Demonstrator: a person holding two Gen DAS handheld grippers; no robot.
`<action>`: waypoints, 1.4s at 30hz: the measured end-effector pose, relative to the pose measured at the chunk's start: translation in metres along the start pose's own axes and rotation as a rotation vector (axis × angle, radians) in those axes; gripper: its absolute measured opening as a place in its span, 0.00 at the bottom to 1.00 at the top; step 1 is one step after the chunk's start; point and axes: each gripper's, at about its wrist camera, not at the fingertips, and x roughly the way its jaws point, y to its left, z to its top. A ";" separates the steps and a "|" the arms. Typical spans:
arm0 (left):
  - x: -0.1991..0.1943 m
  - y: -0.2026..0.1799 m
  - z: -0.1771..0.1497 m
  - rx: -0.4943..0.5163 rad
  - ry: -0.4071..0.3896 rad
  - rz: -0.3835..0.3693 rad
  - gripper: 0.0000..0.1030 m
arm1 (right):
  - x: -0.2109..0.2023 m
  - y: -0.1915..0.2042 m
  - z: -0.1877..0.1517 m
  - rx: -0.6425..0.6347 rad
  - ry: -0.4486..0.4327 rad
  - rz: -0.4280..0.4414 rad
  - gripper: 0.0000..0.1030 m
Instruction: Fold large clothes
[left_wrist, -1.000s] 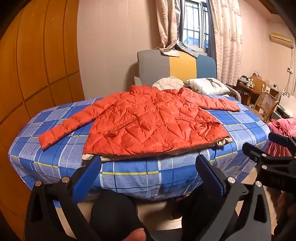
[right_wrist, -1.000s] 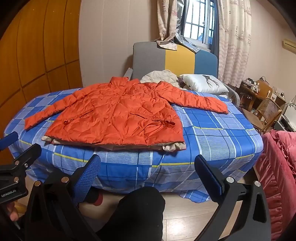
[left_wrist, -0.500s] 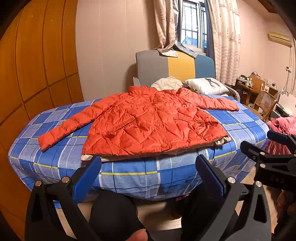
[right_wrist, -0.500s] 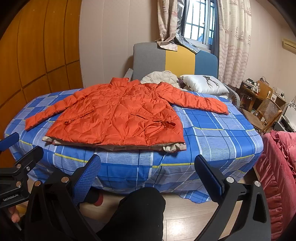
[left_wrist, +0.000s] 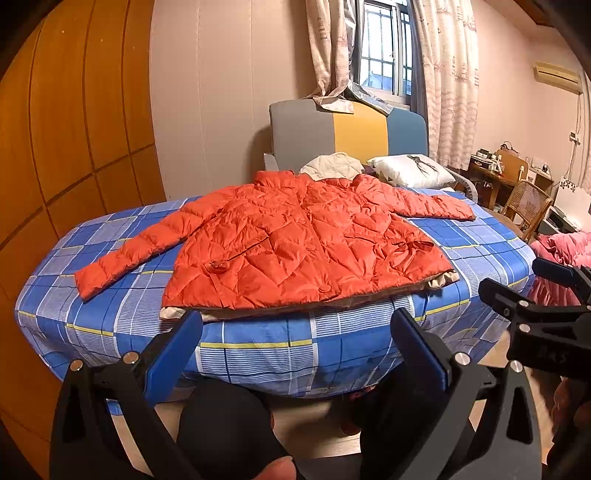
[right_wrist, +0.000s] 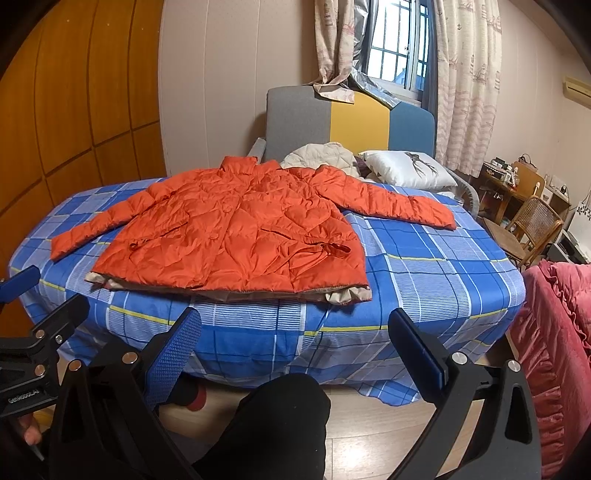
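An orange quilted jacket (left_wrist: 306, 243) lies flat, front up, on a bed with a blue plaid sheet (left_wrist: 280, 343). Both sleeves are spread out sideways; beige lining shows at the hem. It also shows in the right wrist view (right_wrist: 236, 236). My left gripper (left_wrist: 295, 325) is open and empty, held short of the bed's near edge. My right gripper (right_wrist: 295, 325) is open and empty, also short of the bed. The right gripper shows at the right edge of the left wrist view (left_wrist: 546, 295).
A white pillow (left_wrist: 410, 170) and a cream garment (left_wrist: 332, 166) lie at the headboard (left_wrist: 347, 133). A wooden wardrobe (left_wrist: 74, 129) stands left. A wicker chair (right_wrist: 532, 225), a desk and a pink quilt (right_wrist: 561, 332) are at the right.
Both grippers have drifted slightly; the view of the bed shifts a little. The jacket has not moved.
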 end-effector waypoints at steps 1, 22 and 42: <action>0.000 0.001 0.000 -0.001 0.001 -0.001 0.98 | 0.000 -0.001 0.000 0.001 -0.001 0.001 0.97; 0.004 0.005 -0.001 -0.005 0.004 -0.001 0.98 | -0.002 -0.003 0.001 0.004 -0.010 0.003 0.97; 0.007 0.005 -0.005 -0.014 0.019 0.001 0.98 | 0.000 -0.001 0.001 0.004 0.001 0.006 0.97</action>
